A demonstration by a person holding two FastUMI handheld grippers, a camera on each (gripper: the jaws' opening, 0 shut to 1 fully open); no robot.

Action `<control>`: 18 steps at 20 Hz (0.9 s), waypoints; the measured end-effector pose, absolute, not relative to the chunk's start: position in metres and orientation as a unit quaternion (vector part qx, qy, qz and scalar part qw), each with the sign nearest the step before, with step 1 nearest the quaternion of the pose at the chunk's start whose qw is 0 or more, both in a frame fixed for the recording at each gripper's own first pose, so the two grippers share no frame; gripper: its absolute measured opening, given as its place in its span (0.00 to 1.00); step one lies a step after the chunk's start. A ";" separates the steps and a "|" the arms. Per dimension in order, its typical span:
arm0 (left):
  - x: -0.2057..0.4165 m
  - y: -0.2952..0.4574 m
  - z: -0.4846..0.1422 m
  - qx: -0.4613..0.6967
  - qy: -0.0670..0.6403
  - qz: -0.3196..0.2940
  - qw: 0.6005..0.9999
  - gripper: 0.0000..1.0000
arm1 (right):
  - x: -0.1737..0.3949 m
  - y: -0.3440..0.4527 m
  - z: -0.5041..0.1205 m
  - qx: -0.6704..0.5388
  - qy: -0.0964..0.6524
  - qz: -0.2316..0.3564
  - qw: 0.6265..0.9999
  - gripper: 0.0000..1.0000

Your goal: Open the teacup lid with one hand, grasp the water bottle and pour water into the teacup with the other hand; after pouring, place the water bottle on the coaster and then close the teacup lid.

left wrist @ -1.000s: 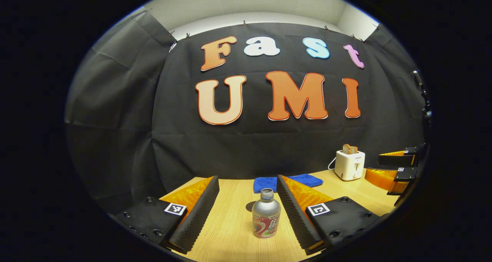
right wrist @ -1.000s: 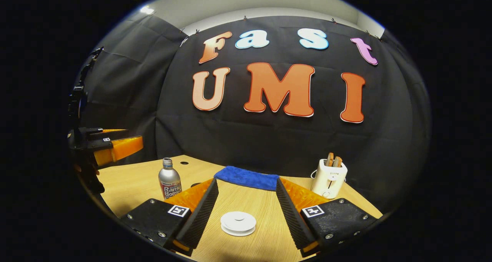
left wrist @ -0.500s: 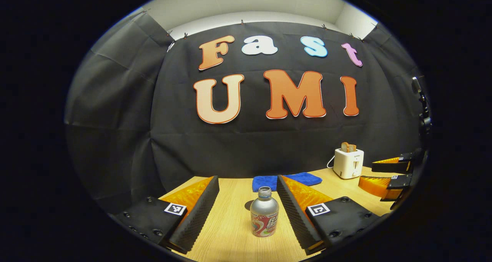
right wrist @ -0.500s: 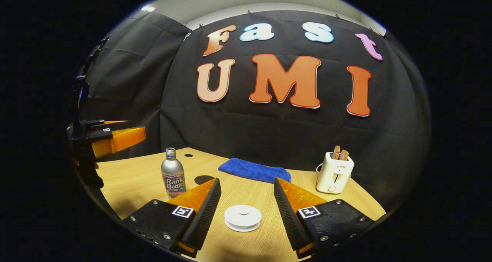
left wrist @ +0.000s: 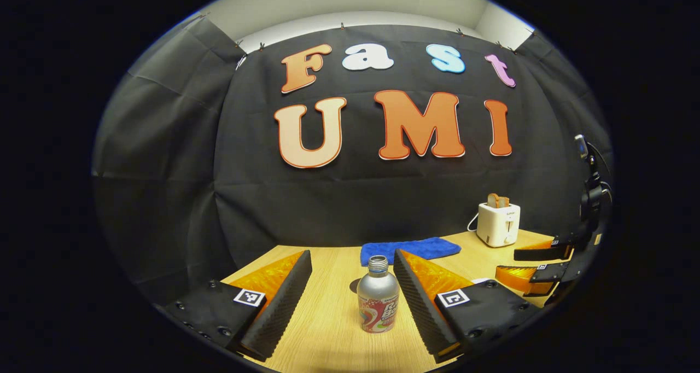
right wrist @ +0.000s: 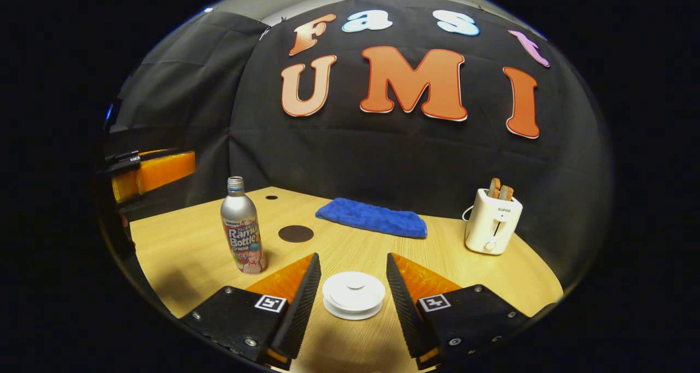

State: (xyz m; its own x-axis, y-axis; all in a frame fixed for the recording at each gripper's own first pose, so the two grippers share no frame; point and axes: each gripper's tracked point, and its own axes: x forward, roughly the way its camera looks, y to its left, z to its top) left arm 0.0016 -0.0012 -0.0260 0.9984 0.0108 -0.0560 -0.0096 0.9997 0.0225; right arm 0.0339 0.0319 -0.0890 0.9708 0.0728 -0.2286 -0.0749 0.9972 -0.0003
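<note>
In the left gripper view the left gripper [left wrist: 353,258] hovers low over the wooden bench [left wrist: 328,329] with its fingers spread wide, and the water bottle [left wrist: 376,295] stands upright between them, touching neither, its cap off. In the right gripper view the right gripper [right wrist: 350,261] also has its fingers spread, the white teacup lid [right wrist: 353,294] lying between them untouched, while the bottle stands upright to the left near the dark round coaster [right wrist: 296,233]. A blue cloth [right wrist: 372,217] and a white toaster [right wrist: 493,228] sit farther back.
</note>
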 end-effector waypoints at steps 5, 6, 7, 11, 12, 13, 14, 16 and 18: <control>0.008 -0.002 -0.041 0.006 0.047 0.002 0.999 1.00 | 0.049 0.032 -0.117 -0.016 0.146 0.031 0.989 0.63; 0.006 -0.002 -0.043 0.007 0.049 0.003 0.999 1.00 | 0.052 0.033 -0.119 -0.018 0.148 0.033 0.988 0.63; 0.007 -0.002 -0.046 0.006 0.051 0.002 0.999 1.00 | 0.054 0.034 -0.123 -0.019 0.152 0.037 0.988 0.63; 0.011 -0.004 -0.051 0.005 0.060 0.001 0.998 0.99 | 0.064 0.032 -0.135 -0.013 0.166 0.035 0.985 0.43; 0.011 -0.004 -0.054 0.006 0.062 0.001 0.998 1.00 | 0.066 0.032 -0.138 -0.012 0.170 0.036 0.985 0.45; 0.012 -0.003 -0.055 0.006 0.064 0.002 0.998 0.99 | 0.066 0.031 -0.140 -0.014 0.173 0.037 0.984 0.42; 0.013 -0.003 -0.057 0.005 0.065 0.002 0.998 0.99 | 0.068 0.032 -0.141 -0.015 0.173 0.038 0.984 0.39; 0.015 -0.005 -0.060 0.001 0.068 -0.002 0.998 0.99 | 0.071 0.035 -0.147 -0.014 0.182 0.040 0.982 0.36; 0.017 -0.005 -0.064 -0.001 0.073 -0.003 0.997 0.99 | 0.074 0.034 -0.154 -0.022 0.192 0.039 0.980 0.36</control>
